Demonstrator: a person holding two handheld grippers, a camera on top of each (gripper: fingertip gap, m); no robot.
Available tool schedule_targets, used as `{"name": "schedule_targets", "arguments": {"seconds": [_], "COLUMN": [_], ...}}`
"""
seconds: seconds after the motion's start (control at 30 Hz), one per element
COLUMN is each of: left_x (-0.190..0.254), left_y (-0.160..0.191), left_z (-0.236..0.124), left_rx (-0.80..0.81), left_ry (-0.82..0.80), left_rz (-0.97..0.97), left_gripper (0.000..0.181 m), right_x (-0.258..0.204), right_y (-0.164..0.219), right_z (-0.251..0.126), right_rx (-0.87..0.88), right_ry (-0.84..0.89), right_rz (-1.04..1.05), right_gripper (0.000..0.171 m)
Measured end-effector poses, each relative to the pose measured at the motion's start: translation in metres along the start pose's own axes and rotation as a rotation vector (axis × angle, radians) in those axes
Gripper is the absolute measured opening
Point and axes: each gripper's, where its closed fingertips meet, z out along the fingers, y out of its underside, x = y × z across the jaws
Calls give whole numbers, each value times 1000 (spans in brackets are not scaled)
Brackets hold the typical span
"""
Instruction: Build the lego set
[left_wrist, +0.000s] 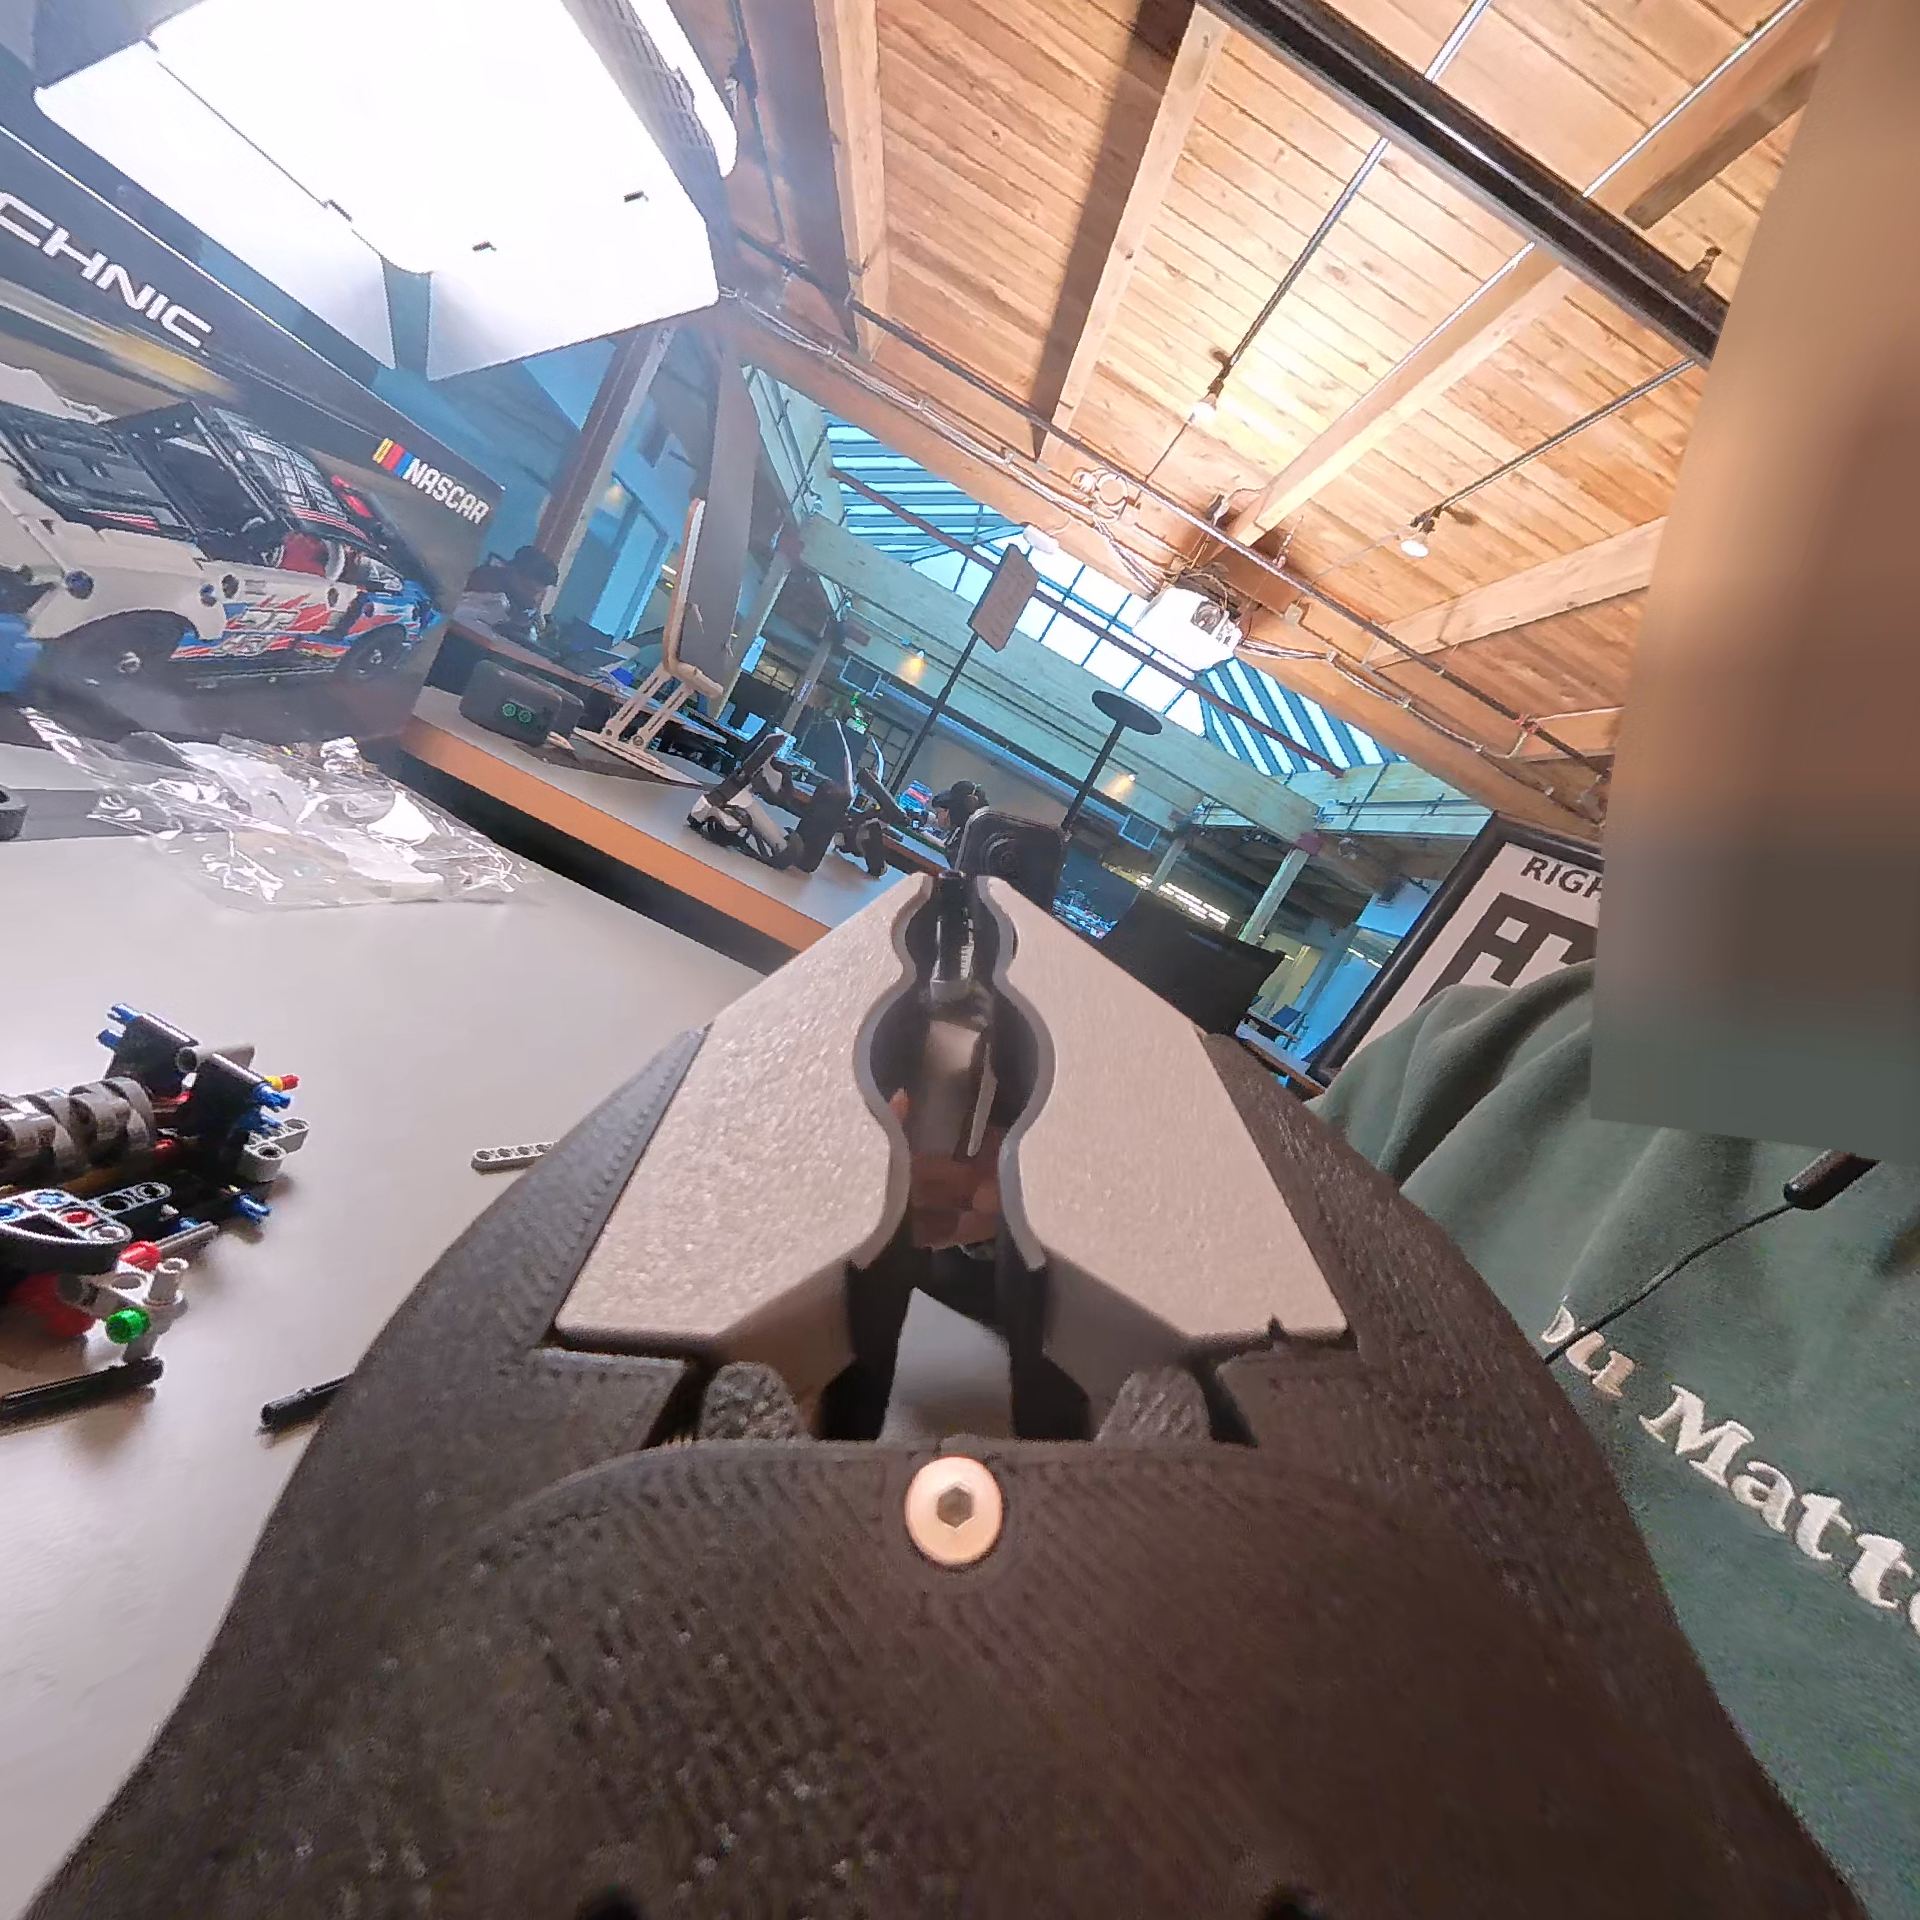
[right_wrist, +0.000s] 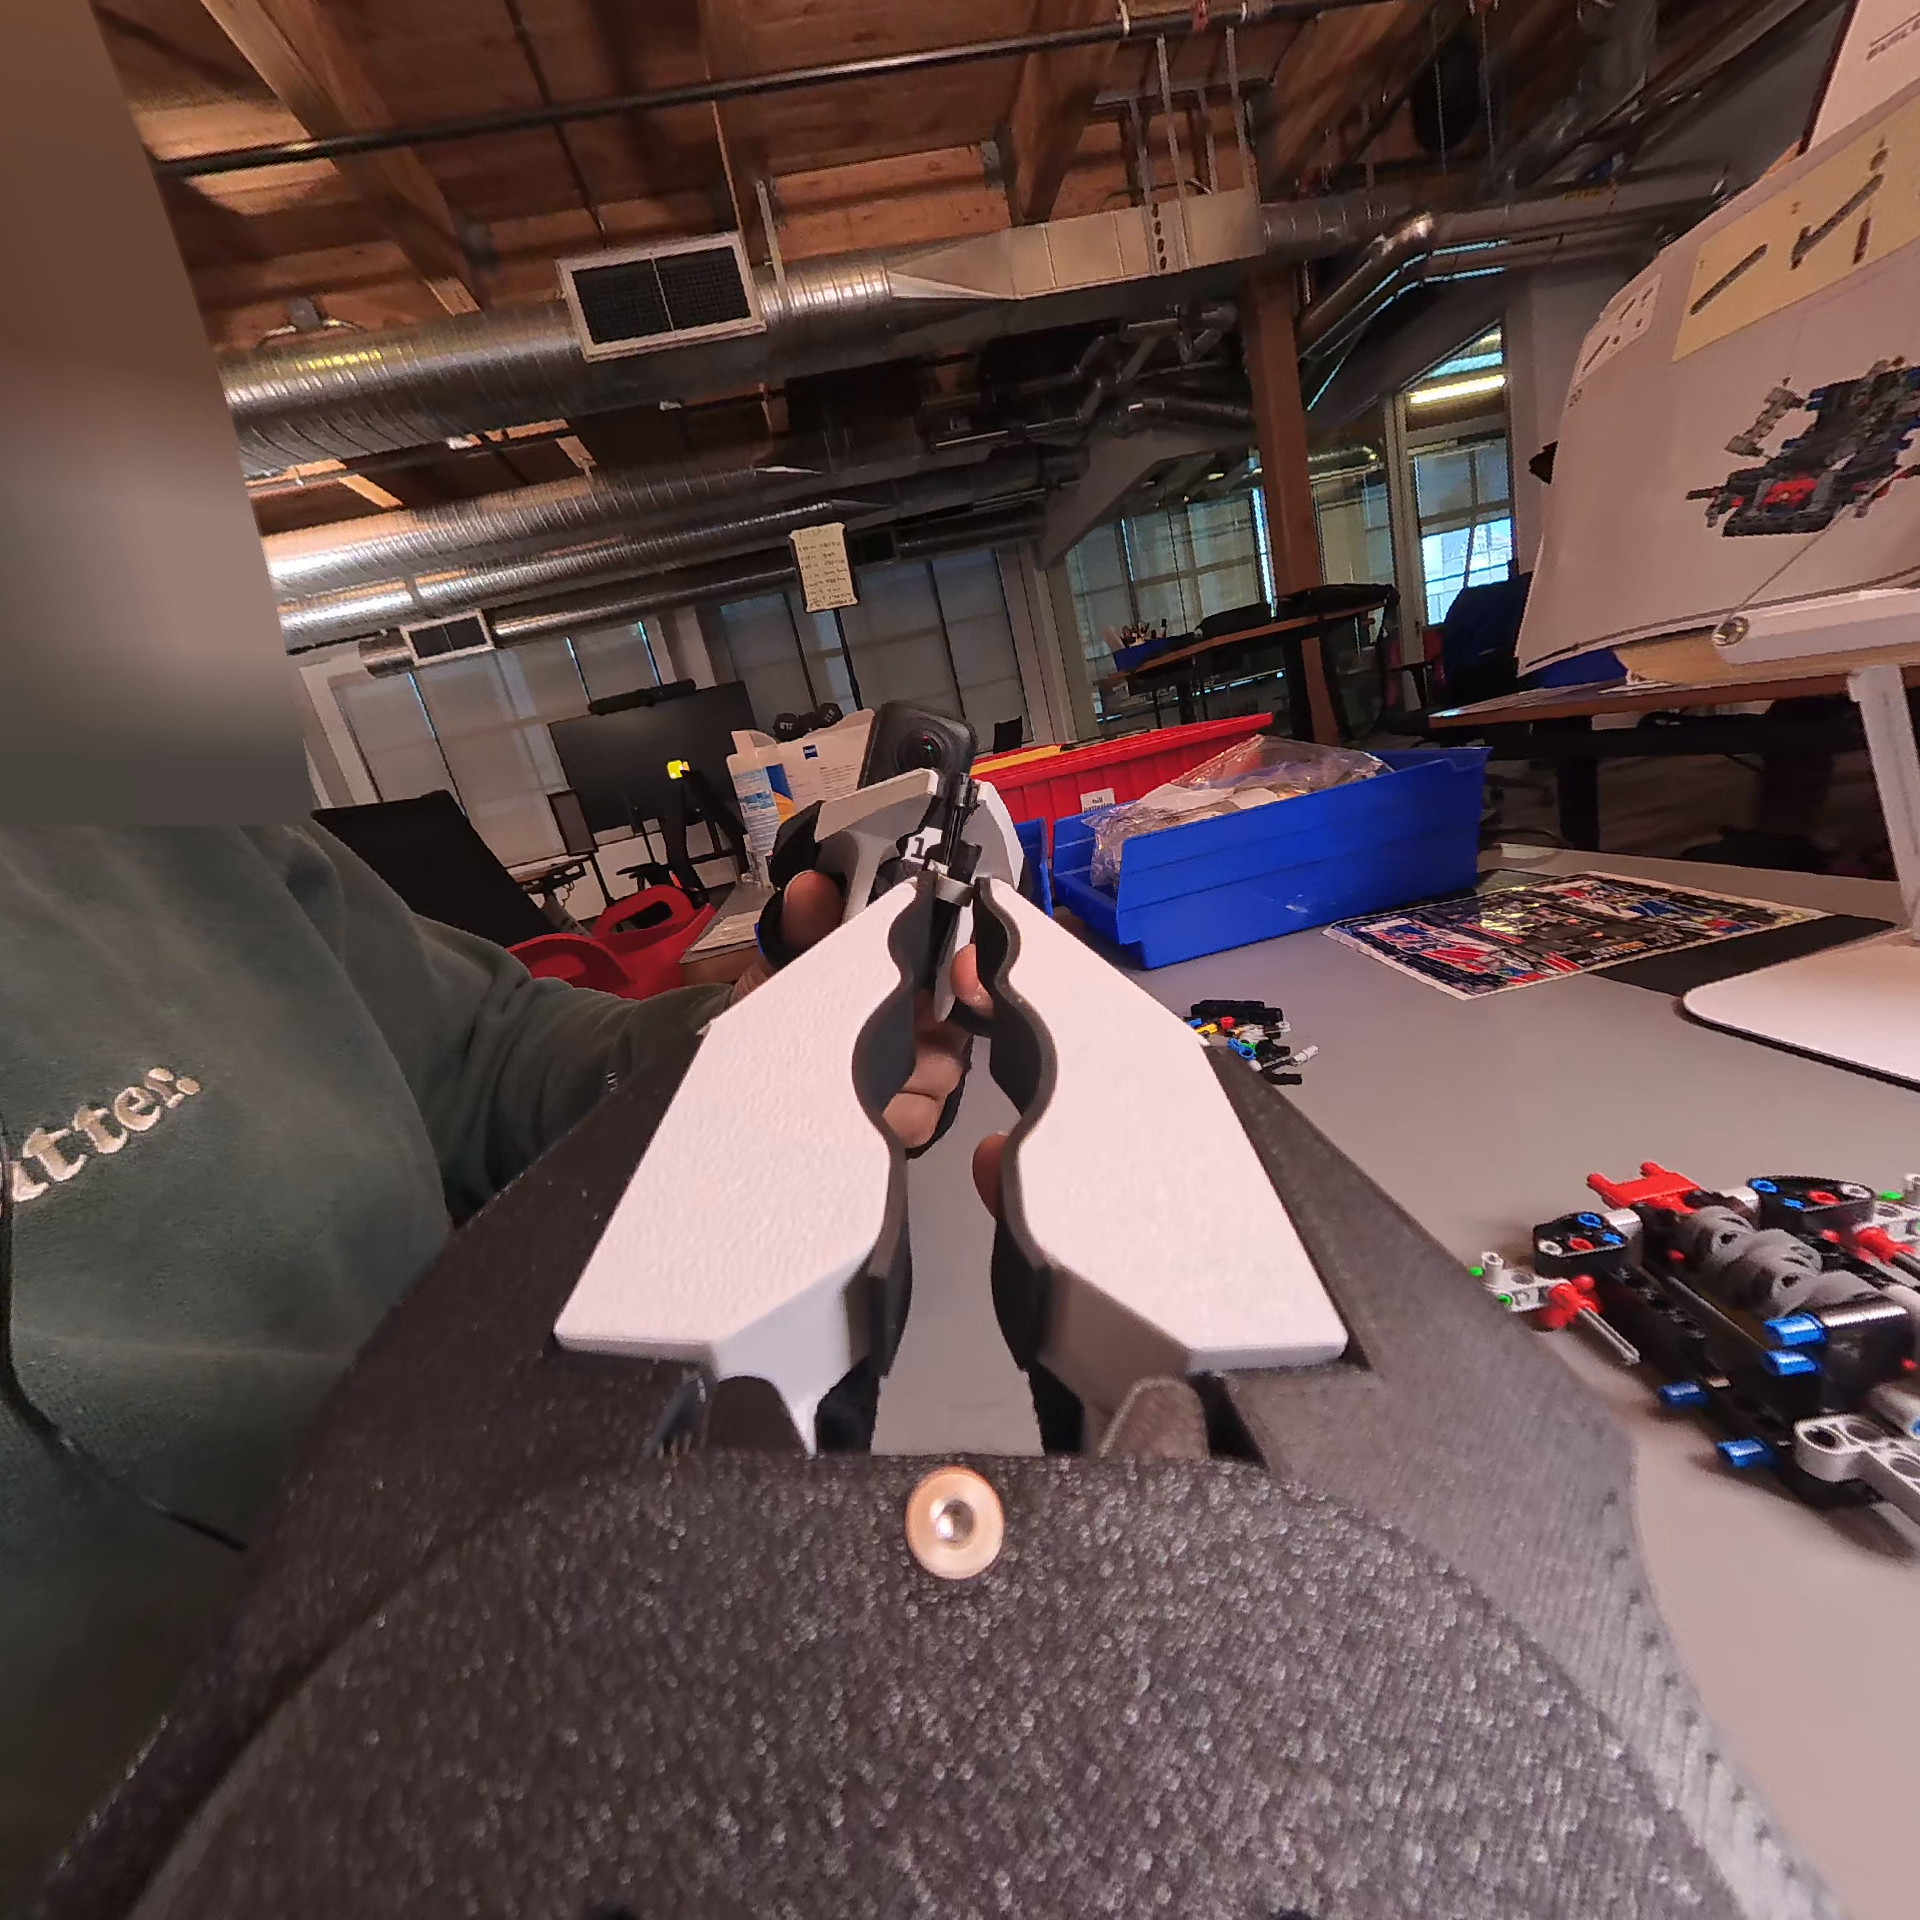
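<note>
Both grippers are raised above the table, tip to tip. My left gripper (left_wrist: 951, 902) is shut on a small black and grey lego part (left_wrist: 950, 951). My right gripper (right_wrist: 948, 891) is shut on the same small part (right_wrist: 954, 842), with the left gripper (right_wrist: 902, 821) just beyond it. Which piece of the part each one pinches is too small to tell. The partly built black, grey and blue lego assembly (left_wrist: 114, 1164) lies on the grey table at the left; it also shows at the right in the right wrist view (right_wrist: 1745, 1299).
The lego box (left_wrist: 208, 499) and an empty clear bag (left_wrist: 291, 821) are at the back left. Loose black axles (left_wrist: 301, 1403) and a grey beam (left_wrist: 514, 1153) lie near. Loose pieces (right_wrist: 1247, 1034), a blue bin (right_wrist: 1268, 847), a sticker sheet (right_wrist: 1558, 930) and the instruction booklet (right_wrist: 1745, 416) on a stand are to the right. The person's green sweatshirt (right_wrist: 208, 1091) is close. Spacing between my two grippers at the tips: around 5 cm.
</note>
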Motion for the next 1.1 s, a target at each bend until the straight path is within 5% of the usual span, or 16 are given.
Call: {"name": "schedule_targets", "arguments": {"seconds": [1.1], "left_x": [1], "left_y": [7], "left_z": [-4], "left_rx": [-121], "left_ry": [-44], "left_rz": [209], "left_gripper": [11], "right_x": [1], "right_y": [1], "right_z": [-1], "right_rx": [-7], "right_ry": [-4], "right_rz": [-22], "right_gripper": [5]}}
